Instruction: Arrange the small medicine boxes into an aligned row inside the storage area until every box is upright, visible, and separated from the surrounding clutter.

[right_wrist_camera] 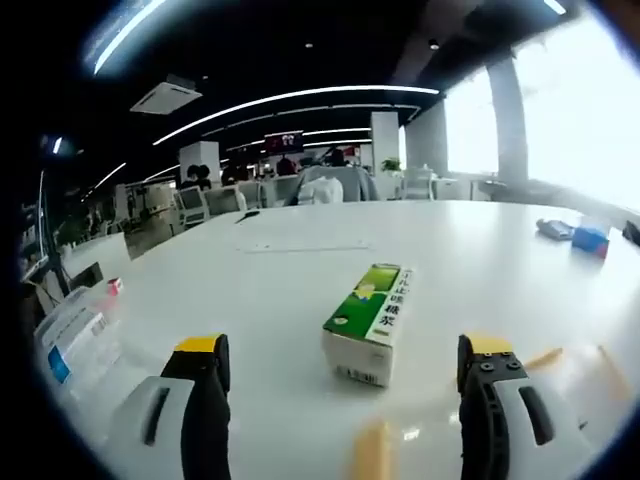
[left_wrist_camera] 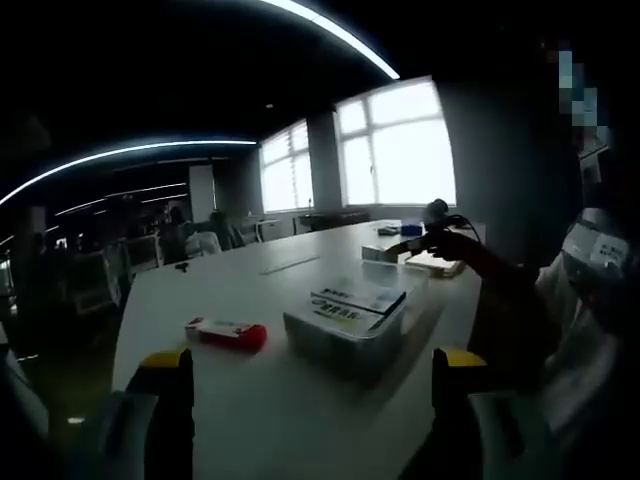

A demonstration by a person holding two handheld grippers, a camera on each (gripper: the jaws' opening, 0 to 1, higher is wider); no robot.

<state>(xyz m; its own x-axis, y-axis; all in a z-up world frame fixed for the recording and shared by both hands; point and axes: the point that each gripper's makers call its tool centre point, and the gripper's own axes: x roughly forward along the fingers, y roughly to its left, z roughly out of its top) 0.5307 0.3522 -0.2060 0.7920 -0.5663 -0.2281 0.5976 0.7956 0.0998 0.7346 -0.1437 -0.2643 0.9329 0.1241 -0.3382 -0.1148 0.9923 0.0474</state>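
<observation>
In the right gripper view the right claw (right_wrist_camera: pixel 340 385) is seen released, its yellow-tipped jaws spread wide with nothing between them. A green and white medicine box (right_wrist_camera: pixel 367 322) lies on its side on the white counter (right_wrist_camera: pixel 300 265), directly ahead of the claw and between the lines of the two jaws. Its long axis runs away from the claw, leaning slightly to the right, so that a short end face is presented toward the jaws. Of the two claws, the right one is judged the nearer to this box. Bare counter is seen on both sides of the box, so room is left for the jaws to pass along its long sides.

In the left gripper view the left claw (left_wrist_camera: pixel 312 375) is likewise held apart and empty. A clear storage tray (left_wrist_camera: pixel 350 325) with flat boxes inside is seen ahead and slightly right of centre, well beyond the jaw tips. A red and white medicine box (left_wrist_camera: pixel 226 333) lies flat on the counter just left of the tray, apart from it. The view is dim, so it cannot be firmly told whether the tray's boxes lie flat or lean. The near counter edge is judged close below the jaws.
</observation>
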